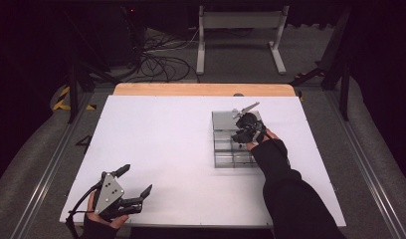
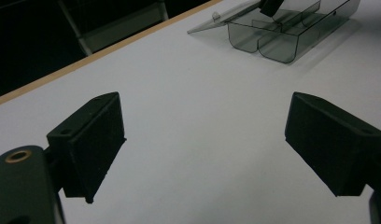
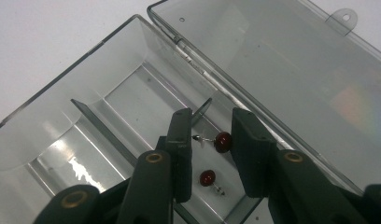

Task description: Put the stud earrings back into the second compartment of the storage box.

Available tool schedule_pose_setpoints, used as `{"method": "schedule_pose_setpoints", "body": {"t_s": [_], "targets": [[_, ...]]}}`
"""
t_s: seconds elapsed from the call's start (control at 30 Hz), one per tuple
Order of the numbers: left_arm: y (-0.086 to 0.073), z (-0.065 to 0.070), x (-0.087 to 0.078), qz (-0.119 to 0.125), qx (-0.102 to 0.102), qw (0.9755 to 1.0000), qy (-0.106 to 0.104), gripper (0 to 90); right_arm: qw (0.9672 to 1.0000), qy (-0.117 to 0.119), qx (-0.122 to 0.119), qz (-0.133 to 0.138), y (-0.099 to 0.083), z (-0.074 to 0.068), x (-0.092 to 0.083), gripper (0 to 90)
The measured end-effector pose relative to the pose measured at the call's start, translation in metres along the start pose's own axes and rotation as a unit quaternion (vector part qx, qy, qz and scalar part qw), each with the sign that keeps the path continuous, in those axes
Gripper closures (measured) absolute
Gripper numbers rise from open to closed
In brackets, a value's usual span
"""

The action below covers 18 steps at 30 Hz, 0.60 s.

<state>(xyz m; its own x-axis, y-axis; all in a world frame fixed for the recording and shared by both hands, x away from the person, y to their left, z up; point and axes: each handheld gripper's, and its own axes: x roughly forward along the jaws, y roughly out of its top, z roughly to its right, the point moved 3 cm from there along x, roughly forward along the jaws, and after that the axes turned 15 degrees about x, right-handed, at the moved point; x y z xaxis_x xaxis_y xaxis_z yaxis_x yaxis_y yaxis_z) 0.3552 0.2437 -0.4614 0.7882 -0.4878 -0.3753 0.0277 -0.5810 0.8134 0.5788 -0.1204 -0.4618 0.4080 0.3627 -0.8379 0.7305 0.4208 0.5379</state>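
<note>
Currently the right gripper [image 3: 208, 140] is lowered into the clear plastic organiser box [image 1: 226, 149], which lies on the white table [image 1: 156, 149] with its lid [image 3: 282, 60] folded open flat beside it. Its jaws stand close together with a narrow gap, and the upper dark red stud earring [image 3: 222, 141] sits in that gap; whether the pads press on it cannot be told. A second red earring [image 3: 208, 178] lies just beside it in the same compartment. The left gripper [image 1: 136, 186] rests near the table's front-left corner, jaws spread wide with nothing between them.
</note>
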Motion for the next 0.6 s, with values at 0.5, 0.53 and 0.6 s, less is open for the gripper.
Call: {"method": "schedule_pose_setpoints", "body": {"t_s": [0.5,0.53,0.6], "targets": [[0.0002,-0.0002,-0.0001,0.001,0.000,1.0000,0.000,12.4,0.9998,0.004,0.000,-0.017,-0.0021,-0.0015,0.0021,63.4],[0.0002,0.0000,-0.0001,0.001,0.000,1.0000,0.000,12.4,0.9998,0.005,-0.003,-0.018,-0.0024,-0.0022,0.0013,62.7],[0.0003,0.0001,-0.0001,0.001,0.000,1.0000,0.001,12.4,0.9999,0.006,-0.005,-0.013,-0.0023,-0.0043,-0.0021,60.6]]}}
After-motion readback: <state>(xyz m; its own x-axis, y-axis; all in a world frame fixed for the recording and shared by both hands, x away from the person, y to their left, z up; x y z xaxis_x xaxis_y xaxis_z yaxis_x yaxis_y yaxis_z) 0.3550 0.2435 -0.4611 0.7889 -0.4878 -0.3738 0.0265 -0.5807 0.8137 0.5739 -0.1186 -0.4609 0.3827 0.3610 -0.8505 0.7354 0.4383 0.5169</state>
